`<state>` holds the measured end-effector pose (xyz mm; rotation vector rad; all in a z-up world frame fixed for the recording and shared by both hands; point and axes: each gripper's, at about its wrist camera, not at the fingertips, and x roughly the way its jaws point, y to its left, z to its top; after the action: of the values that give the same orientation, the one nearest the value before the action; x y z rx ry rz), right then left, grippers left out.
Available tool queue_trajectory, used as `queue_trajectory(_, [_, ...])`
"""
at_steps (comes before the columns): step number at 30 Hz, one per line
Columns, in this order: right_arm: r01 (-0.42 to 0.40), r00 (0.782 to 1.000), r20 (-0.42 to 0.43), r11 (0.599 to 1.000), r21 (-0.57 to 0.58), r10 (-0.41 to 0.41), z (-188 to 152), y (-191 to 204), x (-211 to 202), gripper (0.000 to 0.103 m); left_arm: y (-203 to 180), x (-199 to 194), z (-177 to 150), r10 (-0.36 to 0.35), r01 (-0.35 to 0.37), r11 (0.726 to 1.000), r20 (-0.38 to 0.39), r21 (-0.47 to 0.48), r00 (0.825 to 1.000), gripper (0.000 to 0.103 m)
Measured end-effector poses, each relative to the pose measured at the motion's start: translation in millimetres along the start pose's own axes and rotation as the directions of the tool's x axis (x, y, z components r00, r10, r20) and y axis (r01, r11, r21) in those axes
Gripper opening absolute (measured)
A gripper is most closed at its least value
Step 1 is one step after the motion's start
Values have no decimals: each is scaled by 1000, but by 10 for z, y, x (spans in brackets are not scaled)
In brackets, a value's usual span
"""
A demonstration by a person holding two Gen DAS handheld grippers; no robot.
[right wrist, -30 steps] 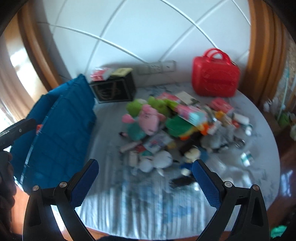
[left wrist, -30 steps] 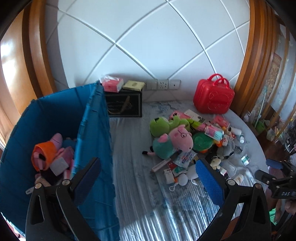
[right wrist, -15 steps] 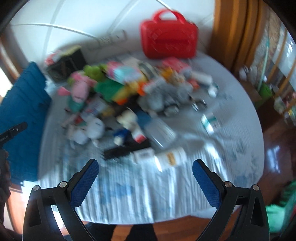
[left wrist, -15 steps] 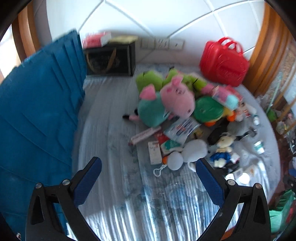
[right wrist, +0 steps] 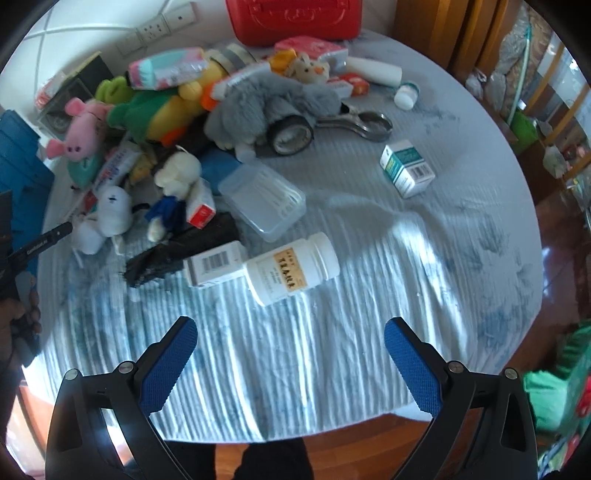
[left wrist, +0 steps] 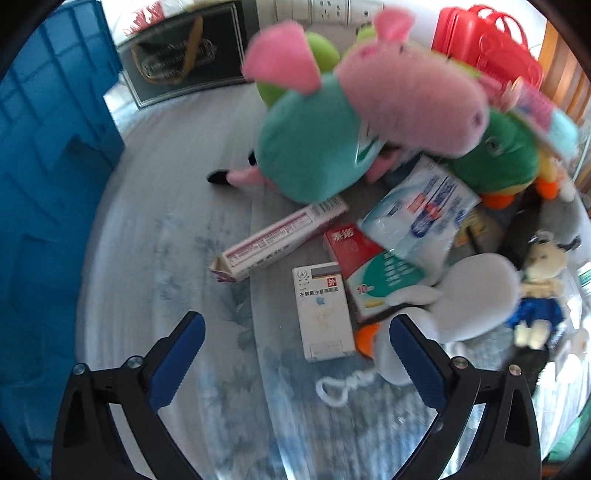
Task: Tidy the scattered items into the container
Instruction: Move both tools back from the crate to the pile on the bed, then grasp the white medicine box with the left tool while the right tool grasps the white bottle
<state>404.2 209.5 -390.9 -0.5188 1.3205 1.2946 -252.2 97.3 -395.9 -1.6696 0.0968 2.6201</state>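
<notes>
Left gripper [left wrist: 297, 334] spread wide, empty; white medicine box [left wrist: 325, 312] just ahead between its fingers. Right gripper [right wrist: 290, 338] likewise spread, white bottle [right wrist: 291, 273] ahead.

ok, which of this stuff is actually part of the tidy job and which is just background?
Part of the job:
blue bin
pig plush
white medicine box
white pill bottle
clear plastic case
grey plush

Probably just lying about:
black box
wall sockets
red case, unclear

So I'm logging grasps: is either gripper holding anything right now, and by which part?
Nothing is held. The left gripper and the right gripper are both open with nothing between their fingers.
</notes>
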Motion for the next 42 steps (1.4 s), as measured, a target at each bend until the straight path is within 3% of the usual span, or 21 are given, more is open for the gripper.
queue_trajectory(5, [6, 1000, -27, 1000, -13, -6, 86, -44, 254, 103, 40, 178, 13, -10, 9, 1000, -16, -15, 1000, 101])
queue_trajectory(11, [-8, 999, -49, 998, -59, 5, 189, -28, 519, 103, 45, 214, 28, -38, 38, 999, -11, -2, 999, 92])
queue_trajectory(20, [10, 992, -120, 983, -184, -32, 272, 53, 878, 103, 80, 295, 124, -141, 141, 990, -73, -4, 987, 90])
queue_trajectory(34, [-25, 992, -123, 976, -214, -2, 329, 107, 936, 103, 29, 296, 108, -177, 175, 984, -87, -24, 980, 87])
queue_trajectory(42, [-31, 992, -127, 975, -222, 3, 319, 139, 900, 103, 104, 189, 20, -153, 151, 988, -65, -34, 986, 87])
